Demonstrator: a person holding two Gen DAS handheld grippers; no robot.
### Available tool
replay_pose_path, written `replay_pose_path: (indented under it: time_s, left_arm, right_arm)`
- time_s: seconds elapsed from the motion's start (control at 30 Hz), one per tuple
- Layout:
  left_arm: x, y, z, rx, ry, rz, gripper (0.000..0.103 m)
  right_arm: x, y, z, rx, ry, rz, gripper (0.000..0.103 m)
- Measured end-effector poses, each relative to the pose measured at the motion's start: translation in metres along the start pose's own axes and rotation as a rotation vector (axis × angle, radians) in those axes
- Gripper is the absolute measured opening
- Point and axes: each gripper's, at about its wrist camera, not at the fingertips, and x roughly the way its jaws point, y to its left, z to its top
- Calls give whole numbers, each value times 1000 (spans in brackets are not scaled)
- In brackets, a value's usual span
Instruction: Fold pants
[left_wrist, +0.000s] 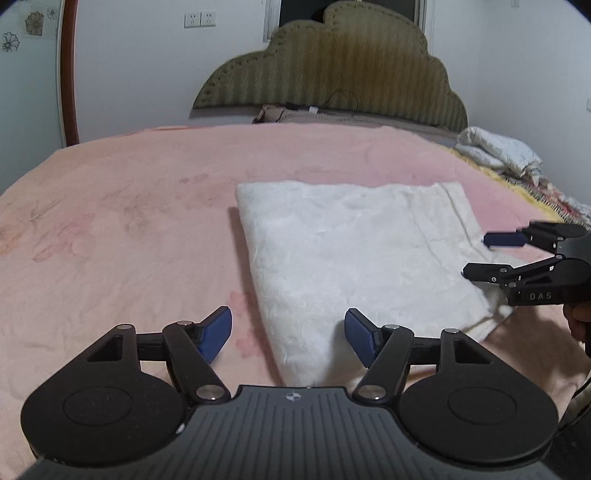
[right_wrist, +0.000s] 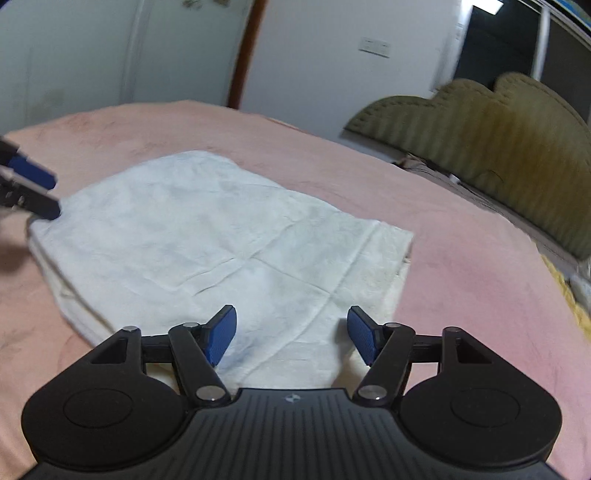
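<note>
Blue-padded and spread wide, the left gripper (left_wrist: 288, 334) hovers empty over the near corner of the white pants (left_wrist: 354, 258), which lie folded into a flat rectangle on the pink bedspread (left_wrist: 129, 221). At that view's right edge the right gripper (left_wrist: 476, 256) reaches in over the pants' edge, jaws apart and holding nothing; its black body reads "DAS" (the only legible writing). From its own camera, the right gripper (right_wrist: 291, 334) sits spread above the pants (right_wrist: 221, 236). An olive headboard (left_wrist: 332, 74) stands behind.
</note>
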Motion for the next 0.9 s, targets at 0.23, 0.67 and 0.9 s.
replay_pose_path:
  time_s: [0.23,0.67,0.9]
  left_arm:
    - [13,-3,19,-58,-6,7,71]
    - [39,-41,19,68,31,15,71]
    - [35,9,29,-159,23,-25,79]
  right_arm:
    - [4,-57,11,307,-52,62,68]
    - [43,-99,35,463,-50,89,11]
    - [12,-101,24,460,-66,56,53]
